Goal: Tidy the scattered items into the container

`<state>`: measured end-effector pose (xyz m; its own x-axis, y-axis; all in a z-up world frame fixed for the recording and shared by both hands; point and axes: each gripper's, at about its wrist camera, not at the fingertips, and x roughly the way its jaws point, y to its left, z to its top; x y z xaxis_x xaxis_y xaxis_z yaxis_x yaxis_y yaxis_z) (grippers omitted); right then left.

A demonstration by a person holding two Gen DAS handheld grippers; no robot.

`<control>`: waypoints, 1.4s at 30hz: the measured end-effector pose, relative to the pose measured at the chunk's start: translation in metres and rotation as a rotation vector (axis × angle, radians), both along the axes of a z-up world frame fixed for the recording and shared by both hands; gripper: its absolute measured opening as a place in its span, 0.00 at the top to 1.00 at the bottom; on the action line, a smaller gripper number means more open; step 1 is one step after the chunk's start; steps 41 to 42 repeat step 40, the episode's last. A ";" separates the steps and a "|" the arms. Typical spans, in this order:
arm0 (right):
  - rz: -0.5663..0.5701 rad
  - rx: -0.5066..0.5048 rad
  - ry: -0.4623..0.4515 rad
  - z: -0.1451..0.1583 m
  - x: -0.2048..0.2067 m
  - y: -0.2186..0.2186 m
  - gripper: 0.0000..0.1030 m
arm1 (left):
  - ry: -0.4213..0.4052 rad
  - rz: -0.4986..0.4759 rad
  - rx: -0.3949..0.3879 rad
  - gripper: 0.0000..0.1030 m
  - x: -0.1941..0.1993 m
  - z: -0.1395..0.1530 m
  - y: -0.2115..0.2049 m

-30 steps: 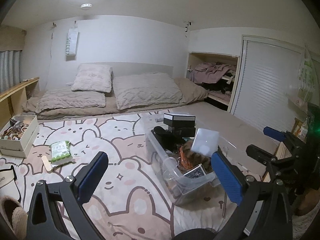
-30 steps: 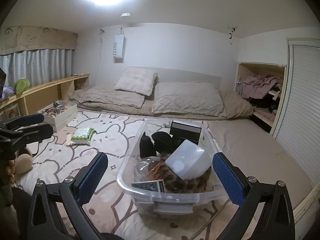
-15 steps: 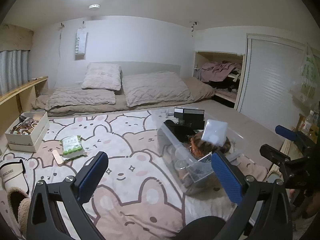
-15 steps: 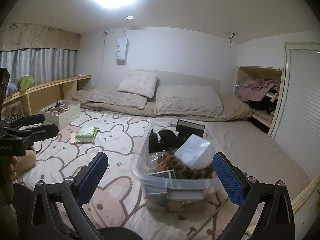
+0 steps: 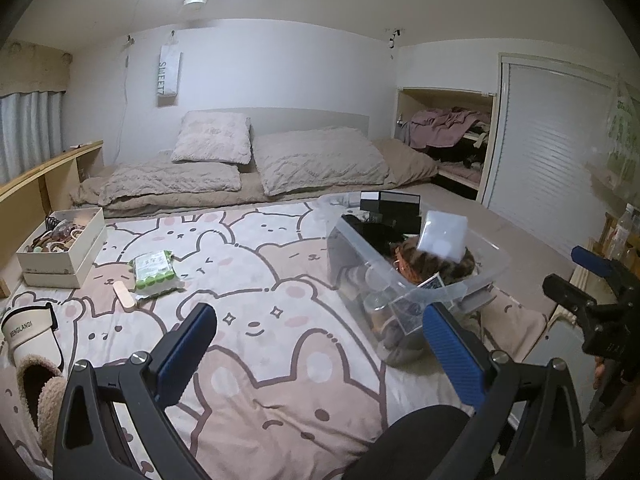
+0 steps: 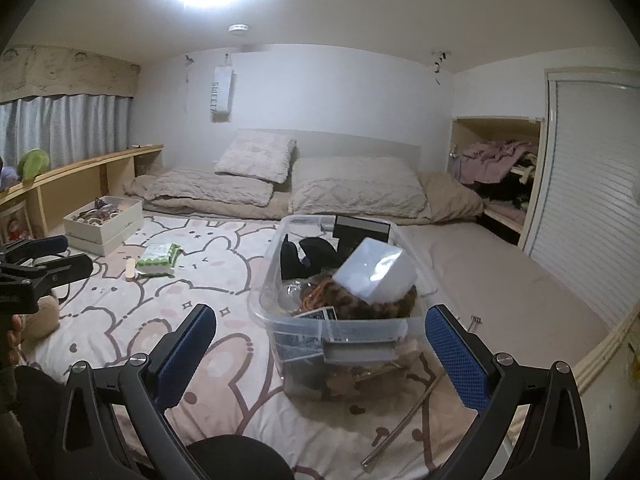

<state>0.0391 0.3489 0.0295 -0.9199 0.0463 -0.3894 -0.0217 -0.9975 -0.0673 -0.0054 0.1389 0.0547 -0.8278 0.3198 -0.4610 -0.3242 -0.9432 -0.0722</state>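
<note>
We have both hand-held grippers up over the bed, nothing in either. Left hand-held gripper (image 5: 320, 344): blue pads wide apart, over the bear-print blanket (image 5: 248, 344). Right hand-held gripper (image 6: 320, 344): pads wide apart too, pointed at the near end of the clear container (image 6: 340, 326).

The container sits on the blanket toward the bed's right side, already heaped: white box (image 6: 376, 274) on top, leopard-print fabric (image 6: 360, 304) under it, playing-card pack (image 6: 316, 315) against the near wall, black box (image 6: 362, 232) and a dark item at the far end.

Loose items we see on the blanket to the left, well apart from the container: green packet (image 5: 154, 270), a small flat wooden stick (image 5: 123, 296) just beside it. A white open box (image 5: 64, 246) of small accessories sits at the bed's left edge. Slipper (image 5: 34, 344) is at lower left. A thin metal rod (image 6: 404, 426) lies on the blanket near the container's front.
</note>
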 end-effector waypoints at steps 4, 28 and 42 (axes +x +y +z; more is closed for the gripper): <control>-0.018 0.007 -0.011 -0.005 0.002 0.002 0.00 | -0.006 0.000 -0.013 0.00 0.001 -0.006 -0.003; -0.021 -0.006 -0.040 -0.016 -0.001 0.003 0.00 | -0.027 0.016 -0.046 0.00 -0.003 -0.016 -0.007; -0.013 -0.010 -0.042 -0.019 -0.001 0.004 0.00 | -0.025 0.015 -0.041 0.00 -0.003 -0.016 -0.009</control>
